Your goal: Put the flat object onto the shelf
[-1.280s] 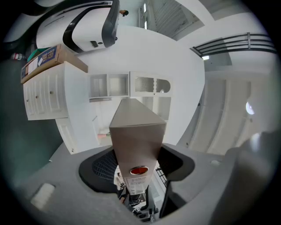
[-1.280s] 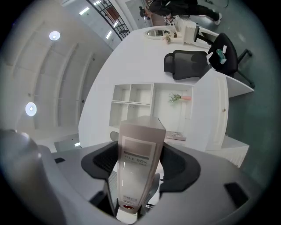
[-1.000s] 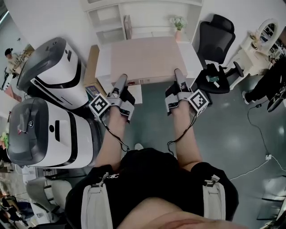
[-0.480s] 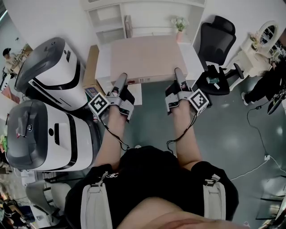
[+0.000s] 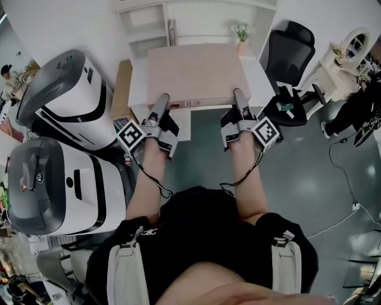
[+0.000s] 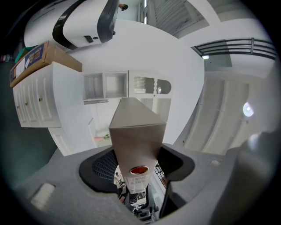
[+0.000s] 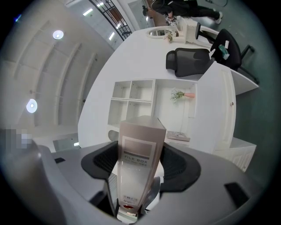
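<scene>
Near our lap, both forearms reach forward. The left gripper (image 5: 162, 100) and right gripper (image 5: 237, 95) each have their jaws clamped on the near edge of the file box (image 5: 196, 74) – one by each near corner. The box is in the air, lying flat with its broad beige face up. Its labelled spine faces us, and its longer side appears to run left to right. Beyond its far edge stands the white shelf (image 5: 178, 18).

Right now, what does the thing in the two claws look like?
Look at the white shelf unit by the black chair. In front of it, the left claw and right claw pinch one flat file box. It is the only big, flat, pale tan slab there.
</scene>
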Demonstrator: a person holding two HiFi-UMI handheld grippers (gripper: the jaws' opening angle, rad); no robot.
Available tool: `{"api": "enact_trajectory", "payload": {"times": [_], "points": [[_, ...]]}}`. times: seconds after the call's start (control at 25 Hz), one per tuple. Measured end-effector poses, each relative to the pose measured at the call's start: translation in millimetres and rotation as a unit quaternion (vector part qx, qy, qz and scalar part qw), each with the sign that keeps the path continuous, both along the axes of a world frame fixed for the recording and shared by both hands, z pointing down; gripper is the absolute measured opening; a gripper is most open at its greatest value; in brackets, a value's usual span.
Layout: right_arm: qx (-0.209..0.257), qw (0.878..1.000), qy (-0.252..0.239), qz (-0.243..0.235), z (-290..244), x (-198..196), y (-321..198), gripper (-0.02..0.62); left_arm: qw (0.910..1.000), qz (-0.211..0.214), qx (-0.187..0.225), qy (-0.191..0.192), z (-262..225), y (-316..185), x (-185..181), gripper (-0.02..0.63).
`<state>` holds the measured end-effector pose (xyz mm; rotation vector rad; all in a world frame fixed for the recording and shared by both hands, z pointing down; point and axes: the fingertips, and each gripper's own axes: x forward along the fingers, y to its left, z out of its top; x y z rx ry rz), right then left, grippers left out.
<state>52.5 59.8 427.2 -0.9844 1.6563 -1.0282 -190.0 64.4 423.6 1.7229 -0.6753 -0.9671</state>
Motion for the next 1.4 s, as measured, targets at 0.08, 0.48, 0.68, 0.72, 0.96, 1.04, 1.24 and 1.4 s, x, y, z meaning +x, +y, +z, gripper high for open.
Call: {"api": "enact_trajectory", "payload": {"times": [0.08, 0.48, 0.68, 0.72, 0.96, 1.04, 1.24, 1.4], "points": [[-0.001, 1.0, 0.002, 0.0, 1, -4, -1, 0.29, 1.0, 0.001, 0.0, 0.002, 1, -2, -4, 0.281], [0.002, 1.0, 0.003, 0.003, 5, -5, -25, 0.29, 1.0, 0.006, 0.0, 0.001, 7, -25, -4, 0.281], [-0.004, 1.0, -0.003, -0.006, 10, -12, -52, 0.29, 1.0, -0.002, -0.007, -0.005, 8, -48, -11, 0.281], [-0.003, 1.0, -0.004, -0.009, 12, -13, -55, 0.29, 1.0, -0.004, -0.004, -0.006, 8, -50, -11, 0.281], [0.002, 1.0, -0.004, -0.012, 28, -14, -83, 0.29, 0.9999, -0.005, 0.0, -0.013, 22, -76, -12, 0.281], [0.002, 1.0, -0.004, -0.011, 27, -10, -104, 0.29, 0.9999, -0.001, -0.002, -0.014, 23, -97, -9, 0.281], [-0.003, 1.0, -0.007, -0.014, 22, 1, -170, 0.29, 0.9998, -0.003, -0.006, -0.019, 16, -162, 3, 0.281], [-0.002, 1.0, -0.004, -0.017, 15, 11, -221, 0.29, 0.9998, -0.006, -0.007, -0.019, 11, -211, 12, 0.281]]}}
